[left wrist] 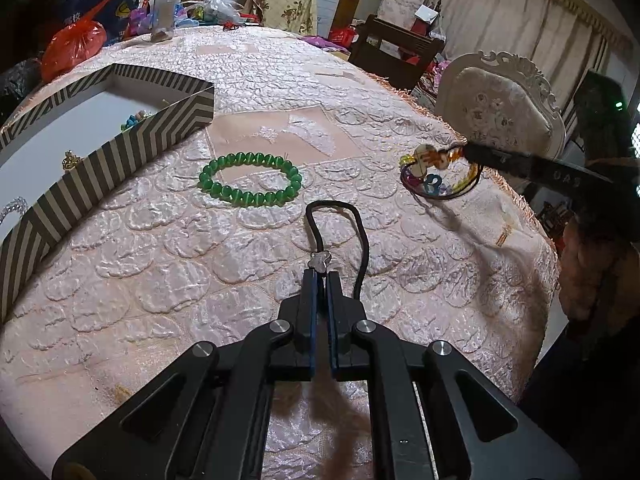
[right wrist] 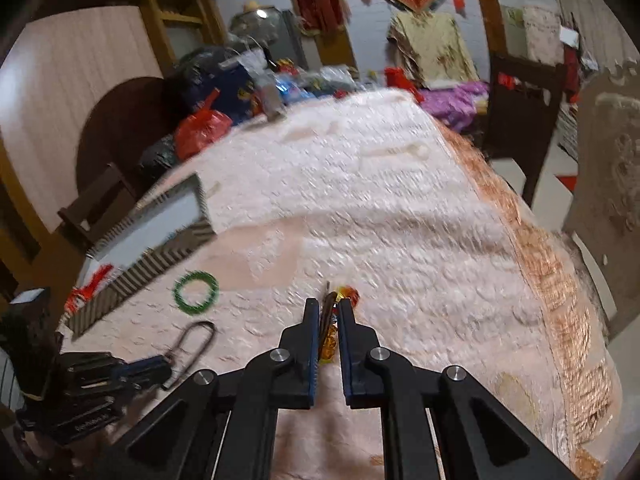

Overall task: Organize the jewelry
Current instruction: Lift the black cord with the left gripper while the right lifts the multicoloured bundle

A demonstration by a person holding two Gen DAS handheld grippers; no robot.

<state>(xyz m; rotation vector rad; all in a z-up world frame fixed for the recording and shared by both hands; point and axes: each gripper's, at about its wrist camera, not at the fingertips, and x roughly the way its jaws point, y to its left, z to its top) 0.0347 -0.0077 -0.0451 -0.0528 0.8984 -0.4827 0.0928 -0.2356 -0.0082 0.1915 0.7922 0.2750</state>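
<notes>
Lying on a pink embossed tablecloth [left wrist: 168, 272], a green bead bracelet [left wrist: 251, 181] is seen in the open, near the striped wall of a cardboard box [left wrist: 120, 152] whose white floor holds a few small trinkets. Just in front of the bracelet a black cord necklace [left wrist: 352, 236] is laid in a loop, and its small silver pendant [left wrist: 320, 261] is pinched at the tips of the left gripper [left wrist: 321, 276], whose jaws are closed together on it. To the right, a multicoloured bead bracelet [left wrist: 434, 174] with a pale charm is held clear above the cloth, its shadow thrown on the fabric below; it is clamped by the right gripper [right wrist: 329, 307], and its cords and orange beads are seen squeezed between the blue-edged fingers [right wrist: 313, 328] in the right wrist view. That view is blurred. A carved pale chair [left wrist: 500, 108] is stood beyond the table edge, and a red plastic bag [left wrist: 74, 46] is piled among clutter at the far side
</notes>
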